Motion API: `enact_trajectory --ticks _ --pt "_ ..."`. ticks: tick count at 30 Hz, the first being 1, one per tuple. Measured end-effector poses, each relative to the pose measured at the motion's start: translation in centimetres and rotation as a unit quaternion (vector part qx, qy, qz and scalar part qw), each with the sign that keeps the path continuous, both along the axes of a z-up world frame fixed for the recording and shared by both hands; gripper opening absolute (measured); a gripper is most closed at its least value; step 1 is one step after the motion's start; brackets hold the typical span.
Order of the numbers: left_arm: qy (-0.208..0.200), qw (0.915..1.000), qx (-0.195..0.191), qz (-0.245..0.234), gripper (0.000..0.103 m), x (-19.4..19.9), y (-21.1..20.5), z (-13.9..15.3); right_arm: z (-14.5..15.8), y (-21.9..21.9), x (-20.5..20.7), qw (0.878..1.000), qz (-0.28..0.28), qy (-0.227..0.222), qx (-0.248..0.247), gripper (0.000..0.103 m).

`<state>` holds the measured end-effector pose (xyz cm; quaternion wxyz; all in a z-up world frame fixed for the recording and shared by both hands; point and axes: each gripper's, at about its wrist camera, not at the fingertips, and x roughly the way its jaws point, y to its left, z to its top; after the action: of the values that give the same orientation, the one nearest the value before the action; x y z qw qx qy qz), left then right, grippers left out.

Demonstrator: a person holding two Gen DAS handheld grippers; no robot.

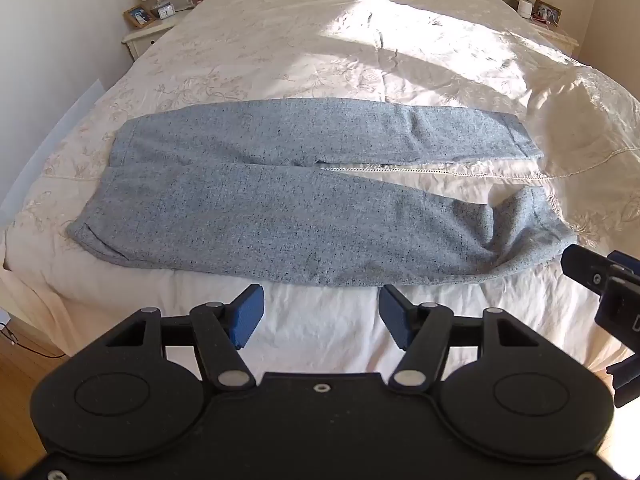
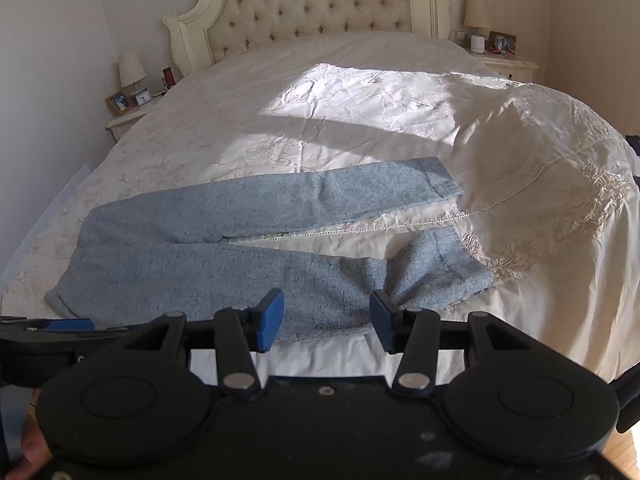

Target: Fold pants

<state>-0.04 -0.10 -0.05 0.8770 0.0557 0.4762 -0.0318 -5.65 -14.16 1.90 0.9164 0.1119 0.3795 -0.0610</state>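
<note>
Left wrist view: I am holding the left gripper [image 1: 320, 316] wide open and empty at bottom centre, lining up on the pants [image 1: 280, 216] lying spread across mid-frame on the bed [image 1: 320, 40]. I am likewise poising the right gripper [image 2: 326, 322] open and empty.

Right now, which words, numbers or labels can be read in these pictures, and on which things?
None can be read.
Clock on the left nightstand: face too small and blurred.
Right claw body: a pale mark at the frame edge, cut off.
Pants: no label visible.
</note>
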Motion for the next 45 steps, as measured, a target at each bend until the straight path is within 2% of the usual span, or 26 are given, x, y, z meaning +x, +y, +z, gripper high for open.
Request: enact_trajectory --ticks 45 --pt "0.001 1.0000 -0.003 0.002 0.066 0.07 0.48 0.23 0.09 0.07 0.06 1.000 0.005 0.000 0.000 0.050"
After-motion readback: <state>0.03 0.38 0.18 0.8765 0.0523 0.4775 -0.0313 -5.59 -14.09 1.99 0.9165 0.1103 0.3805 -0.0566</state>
